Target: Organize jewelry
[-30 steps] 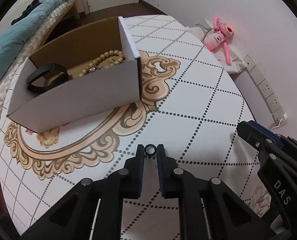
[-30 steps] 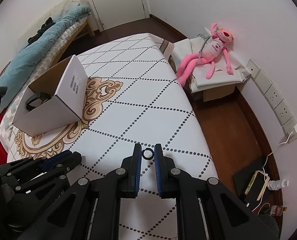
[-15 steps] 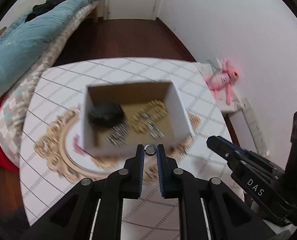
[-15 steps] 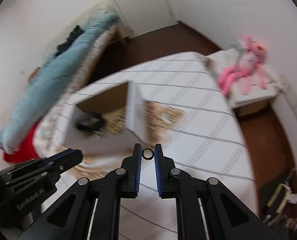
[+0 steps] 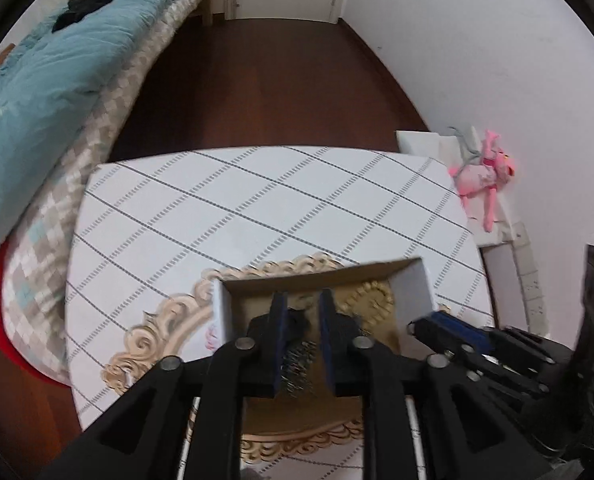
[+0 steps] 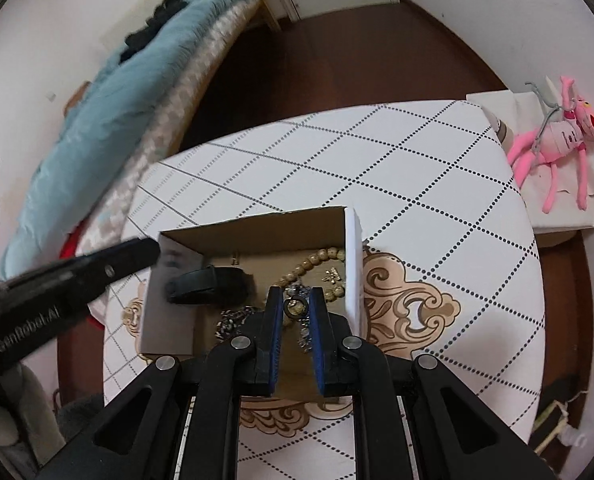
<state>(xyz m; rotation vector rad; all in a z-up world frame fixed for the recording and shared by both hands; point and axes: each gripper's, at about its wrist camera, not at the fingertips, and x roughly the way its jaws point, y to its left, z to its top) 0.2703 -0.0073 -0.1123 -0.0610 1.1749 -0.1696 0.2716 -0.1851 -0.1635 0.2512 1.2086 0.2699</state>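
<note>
An open cardboard box (image 6: 353, 240) stands on the round table and also shows in the left wrist view (image 5: 413, 280). It holds a wooden bead bracelet (image 6: 317, 260), a black band (image 6: 209, 284) and a silver chain (image 6: 233, 320). My right gripper (image 6: 296, 306) hangs over the box, its jaws slightly apart with a small ring (image 6: 296, 307) between the tips. My left gripper (image 5: 300, 308) is over the box too, jaws parted, with no ring between them; it also shows in the right wrist view (image 6: 109, 268).
The table (image 6: 437, 168) has a white diamond-dotted cloth with a gold ornament. A bed with a teal blanket (image 5: 49, 64) lies to the left. A pink plush toy (image 6: 557, 136) lies on a low white stand to the right. Dark wood floor lies beyond.
Both grippers have moved from the table's front to above the box. The left gripper has opened and its ring is gone from between the tips. The right gripper's jaws have widened around its ring.
</note>
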